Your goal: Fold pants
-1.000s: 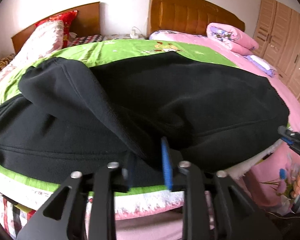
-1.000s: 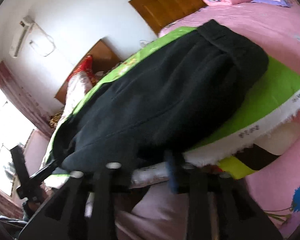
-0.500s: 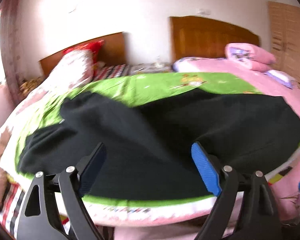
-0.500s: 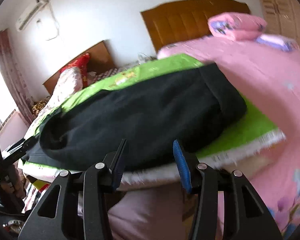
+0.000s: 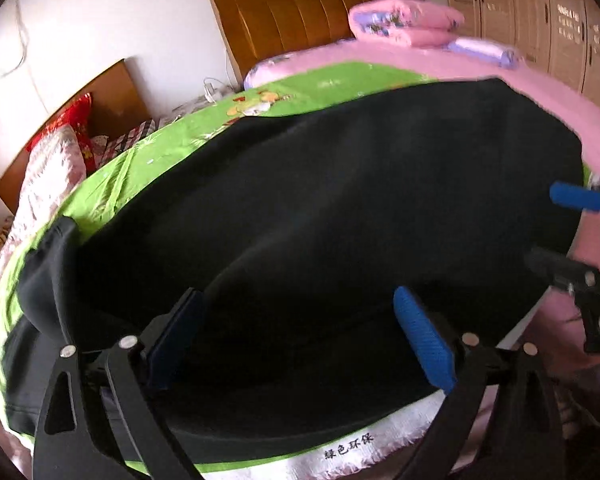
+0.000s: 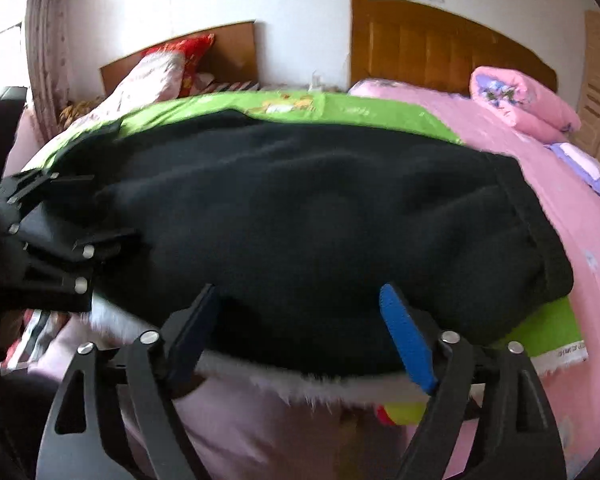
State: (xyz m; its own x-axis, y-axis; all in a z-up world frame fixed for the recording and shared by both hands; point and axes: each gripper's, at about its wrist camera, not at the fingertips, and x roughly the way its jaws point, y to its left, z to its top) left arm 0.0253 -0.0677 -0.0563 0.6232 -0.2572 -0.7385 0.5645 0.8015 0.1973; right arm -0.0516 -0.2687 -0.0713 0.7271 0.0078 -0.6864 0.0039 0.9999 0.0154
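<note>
Both grippers — left gripper (image 5: 300, 336) and right gripper (image 6: 300, 332) — have just been opening, jaws wide and empty, low in frame over the black pants (image 6: 320, 220) — nothing gripped.

I see the black pants (image 5: 340, 220) lying folded over themselves, a broad dark fleece mass filling the centre of both wrist views. In the left view, a rumpled end bunches at the lower left of the frame. In the right view, a thick seamed edge (image 6: 524, 216) curves down the right side. They rest flat on a green sheet (image 5: 340, 80).
</note>
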